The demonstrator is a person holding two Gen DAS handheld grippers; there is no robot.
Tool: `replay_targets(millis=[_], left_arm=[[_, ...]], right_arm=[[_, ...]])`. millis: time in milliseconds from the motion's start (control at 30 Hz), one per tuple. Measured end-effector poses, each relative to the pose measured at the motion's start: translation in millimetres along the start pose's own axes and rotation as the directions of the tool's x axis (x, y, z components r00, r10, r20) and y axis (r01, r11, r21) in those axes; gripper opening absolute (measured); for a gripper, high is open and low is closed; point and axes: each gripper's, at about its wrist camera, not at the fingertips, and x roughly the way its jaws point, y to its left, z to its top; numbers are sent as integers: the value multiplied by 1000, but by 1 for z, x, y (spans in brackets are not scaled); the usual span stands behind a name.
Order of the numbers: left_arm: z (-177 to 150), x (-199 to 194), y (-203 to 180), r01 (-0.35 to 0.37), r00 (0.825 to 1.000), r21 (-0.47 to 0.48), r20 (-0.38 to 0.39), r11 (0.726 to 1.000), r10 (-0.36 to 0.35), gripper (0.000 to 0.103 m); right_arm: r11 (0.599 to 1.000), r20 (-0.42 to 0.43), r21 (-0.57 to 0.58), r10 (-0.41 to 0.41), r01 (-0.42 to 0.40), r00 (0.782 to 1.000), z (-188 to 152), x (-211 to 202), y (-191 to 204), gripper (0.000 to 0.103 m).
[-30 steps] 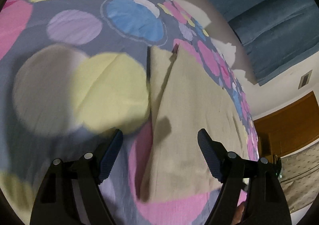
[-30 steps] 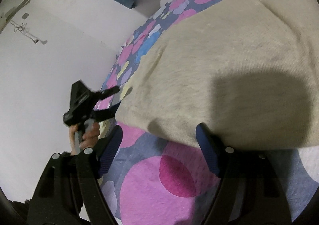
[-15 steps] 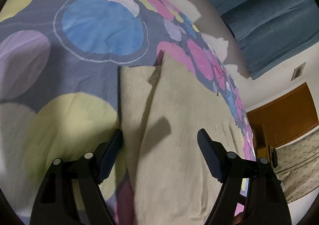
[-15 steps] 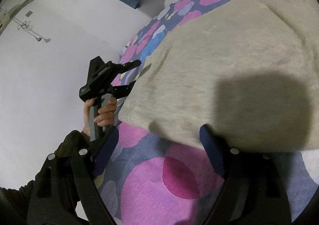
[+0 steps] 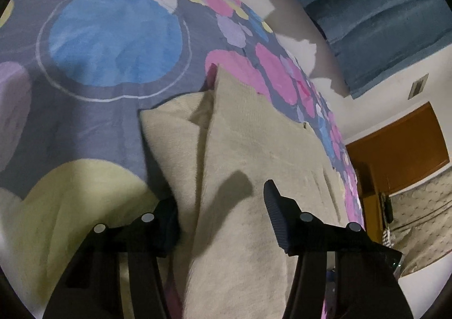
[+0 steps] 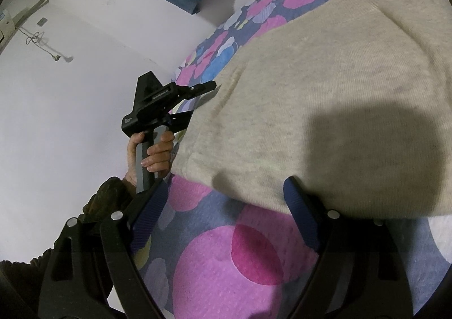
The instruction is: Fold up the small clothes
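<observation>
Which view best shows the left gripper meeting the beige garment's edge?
Left wrist view: the left gripper straddles the beige garment edge, jaws closing. The right wrist view shows it small, side-on, fingertips at the cloth's far edge.

Dim, soft indoor light from above casts blurred gripper shadows on the beige knitted garment (image 6: 339, 87). Fisheye curvature bends edges, with dark vignetted corners. Detail stays fairly sharp.

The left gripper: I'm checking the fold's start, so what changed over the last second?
The left gripper has moved in along the bed onto the beige knitted garment; its jaws are closing around the garment's edge, not yet pinching it. The open right gripper, the garment and the circle-patterned bedsheet stayed put.
</observation>
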Motion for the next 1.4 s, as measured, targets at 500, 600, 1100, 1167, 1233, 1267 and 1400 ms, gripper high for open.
replay_targets(millis=[500,600,1100,1167,1233,1267,1400], left_arm=[[8,0,-93,-181,982,52,-34,982,183,13],[12,10,-132,-217,975,66,-40,974,220,13],[-27,157,-261,-355,909,175,-165,918,383,13],[-37,175,-266,-373,897,182,-180,910,403,14],[-45,188,-275,-382,887,207,-190,901,420,17],[-48,191,-279,-387,884,224,-186,895,429,22],[-54,188,-298,-345,902,260,-172,902,395,32]], right_arm=[[1000,5,5,10,-10,1000,-2,-4,2,85],[1000,10,14,20,-20,1000,-3,-7,2,85],[996,-72,69,60,-55,996,-29,-83,-26,85],[993,-55,75,97,-93,994,-33,-95,-34,85],[990,-37,72,122,-119,992,-34,-102,-37,85],[988,-30,71,139,-136,990,-35,-104,-38,85],[983,-19,74,172,-171,985,-38,-103,-39,85]])
